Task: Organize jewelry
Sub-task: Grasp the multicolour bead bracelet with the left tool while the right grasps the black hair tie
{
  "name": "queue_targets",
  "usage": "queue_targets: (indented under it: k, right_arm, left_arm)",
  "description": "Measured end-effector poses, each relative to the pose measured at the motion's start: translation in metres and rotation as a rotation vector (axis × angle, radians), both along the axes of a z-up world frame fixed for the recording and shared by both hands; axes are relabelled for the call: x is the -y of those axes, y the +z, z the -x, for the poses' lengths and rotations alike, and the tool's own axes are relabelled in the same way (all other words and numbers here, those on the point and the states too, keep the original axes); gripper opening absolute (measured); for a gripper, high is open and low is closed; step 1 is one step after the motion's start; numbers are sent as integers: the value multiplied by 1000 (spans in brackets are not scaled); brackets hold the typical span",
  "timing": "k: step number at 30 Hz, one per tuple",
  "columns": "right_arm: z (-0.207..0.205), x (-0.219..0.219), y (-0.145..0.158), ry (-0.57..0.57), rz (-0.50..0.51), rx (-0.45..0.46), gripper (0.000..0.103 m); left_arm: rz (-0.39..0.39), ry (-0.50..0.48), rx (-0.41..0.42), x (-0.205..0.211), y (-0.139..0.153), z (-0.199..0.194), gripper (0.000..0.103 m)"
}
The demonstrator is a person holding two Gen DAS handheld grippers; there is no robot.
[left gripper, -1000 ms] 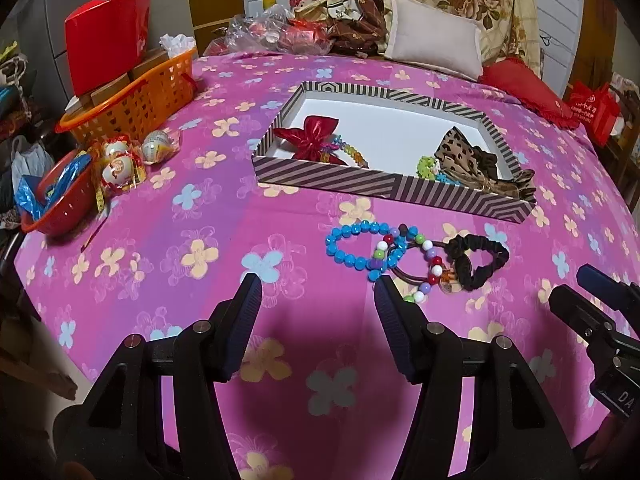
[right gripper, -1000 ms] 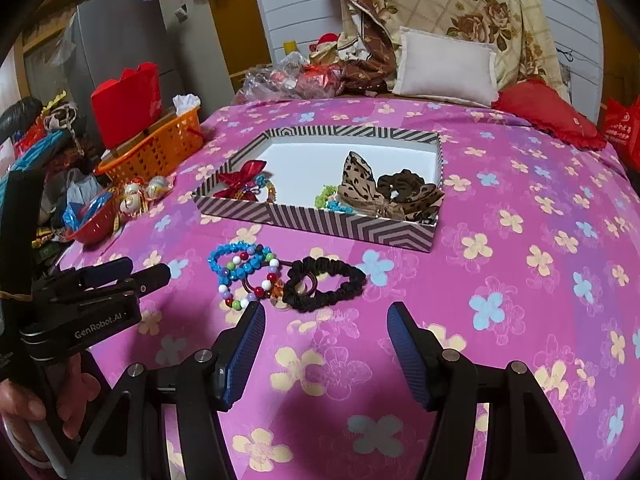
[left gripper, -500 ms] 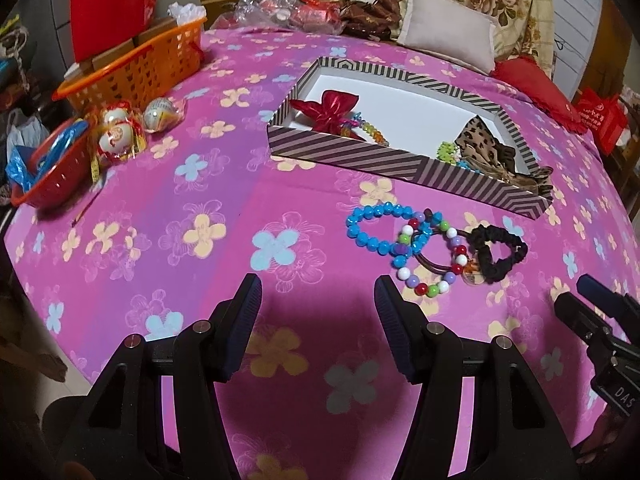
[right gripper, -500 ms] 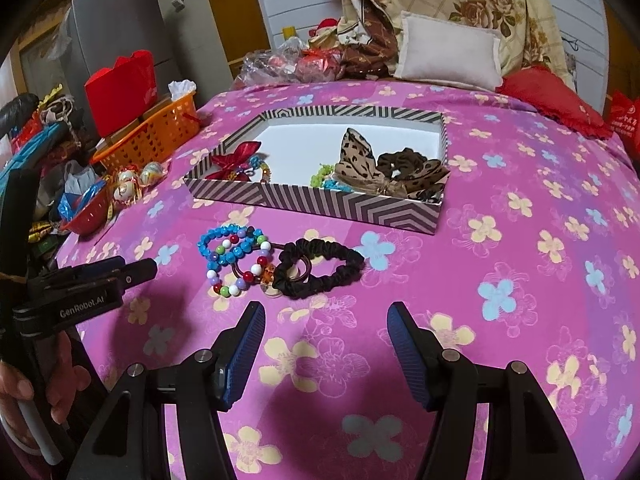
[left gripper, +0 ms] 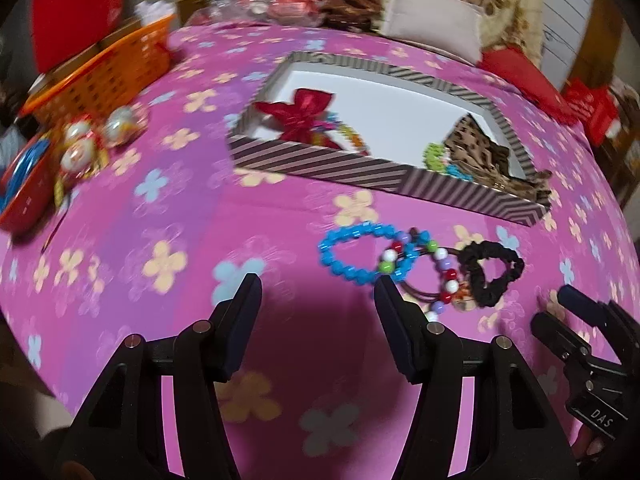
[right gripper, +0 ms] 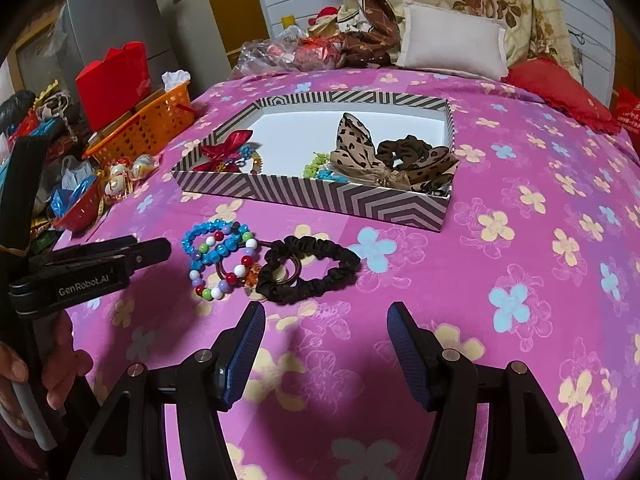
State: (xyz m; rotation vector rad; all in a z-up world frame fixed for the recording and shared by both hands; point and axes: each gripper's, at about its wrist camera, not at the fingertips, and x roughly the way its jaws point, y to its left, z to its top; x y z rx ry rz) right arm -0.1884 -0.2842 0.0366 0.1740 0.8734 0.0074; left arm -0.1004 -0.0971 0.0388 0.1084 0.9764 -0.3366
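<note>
A striped box (right gripper: 320,196) (left gripper: 320,162) sits on the pink flowered cloth and holds a red bow (right gripper: 226,148), a leopard bow (right gripper: 360,152), a brown scrunchie (right gripper: 404,148) and green beads (right gripper: 314,168). In front of it lie a blue bead bracelet (right gripper: 210,240) (left gripper: 352,254), a multicolour bead bracelet (right gripper: 224,276) (left gripper: 442,276), brown hair rings (right gripper: 286,270) and a black scrunchie (right gripper: 308,268) (left gripper: 490,274). My left gripper (left gripper: 316,292) is open, just short of the blue bracelet. My right gripper (right gripper: 324,320) is open, just short of the black scrunchie.
An orange basket (right gripper: 144,124) with a red box (right gripper: 114,84) stands at the left edge, with wrapped ornaments (right gripper: 128,174) and a red bowl (right gripper: 80,210) beside it. Pillows (right gripper: 452,44) and bags (right gripper: 280,54) lie behind the box. The cloth edge drops off at left.
Both grippers have moved forward toward the loose bracelets and scrunchie, which now sit larger and nearer the fingertips. Both jaws stay open. The left view is blurred by motion.
</note>
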Motion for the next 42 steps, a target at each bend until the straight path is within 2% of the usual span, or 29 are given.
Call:
queue_targets:
  k: [6,11,19,20,23,25,28,35,42]
  right_arm:
    - [-9,4,-3,4,3,3,61]
    - [-27,7,-5,6,25,10,61]
    - [-50,8,-24,10,66,-42,41]
    - [-50,7,-24,7,75,-31,37]
    - [-50,6,-25,9,108,-26,27]
    - [-49,6,-26,10,126,-24,21]
    - [-46,10,-25,8,107,-21,9]
    - [-32,12,-18,1,70,13,7]
    - [-17,6,7,9,68,69,7]
  left_arm:
    - [-23,-98,17,25,-2,-7,58]
    - [-33,-123,-3,32,-7,-16,58]
    - [-23,-159,-35,39,-17,-28,57]
    - [-21,-161,-38,39,-18,-29,56]
    - [-23,-168,-34,42,-20,-31,43]
    - [-1,-195,-50,44,-21,-31,28]
    - [18,-228,-57,48,-19,-29,12]
    - [78,-241,-80,39,-12,-23,8]
    - [146,-234,-39,15,22,-8,8]
